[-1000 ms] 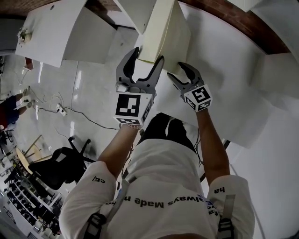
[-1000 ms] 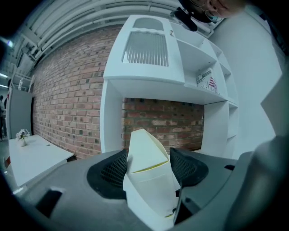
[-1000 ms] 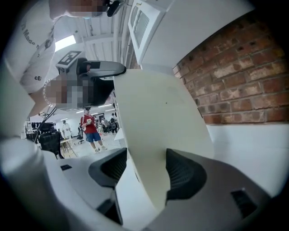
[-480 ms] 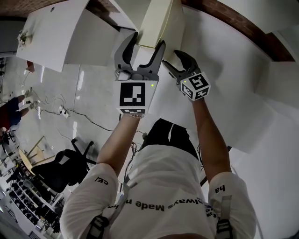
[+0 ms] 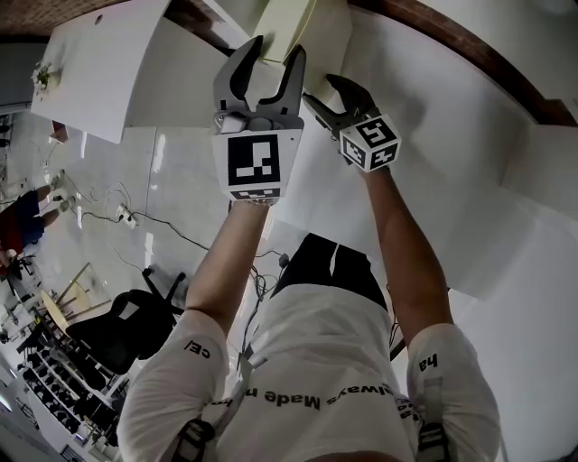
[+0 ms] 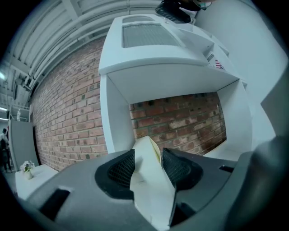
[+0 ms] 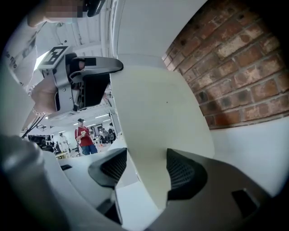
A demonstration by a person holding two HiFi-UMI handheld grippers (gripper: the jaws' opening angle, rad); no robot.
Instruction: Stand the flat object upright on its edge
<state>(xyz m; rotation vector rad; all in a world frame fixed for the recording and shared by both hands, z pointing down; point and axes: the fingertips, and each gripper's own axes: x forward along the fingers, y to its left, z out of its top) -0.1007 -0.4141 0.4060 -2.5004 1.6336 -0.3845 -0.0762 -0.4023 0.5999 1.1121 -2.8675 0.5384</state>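
Observation:
The flat object (image 5: 291,23) is a cream slab near the far edge of the white table (image 5: 433,162). It stands tilted up rather than lying flat, and its top runs out of the head view. My left gripper (image 5: 274,47) straddles its near edge. The jaws are closing, and in the left gripper view the pads (image 6: 124,169) lie against the slab (image 6: 151,189) on both sides. My right gripper (image 5: 323,88) holds the slab's lower right part. In the right gripper view the broad cream face (image 7: 156,113) fills the gap between the right gripper's pads (image 7: 180,173).
A brick wall (image 6: 67,103) stands behind the table, and a white shelf unit (image 6: 158,58) rises just beyond the slab. To the left the table ends above a tiled floor with a black office chair (image 5: 117,325) and cables. People (image 7: 82,135) stand far off.
Both grippers and the slab have moved away from me toward the wall. The left jaws have narrowed onto the slab's edge. The right jaws look unchanged.

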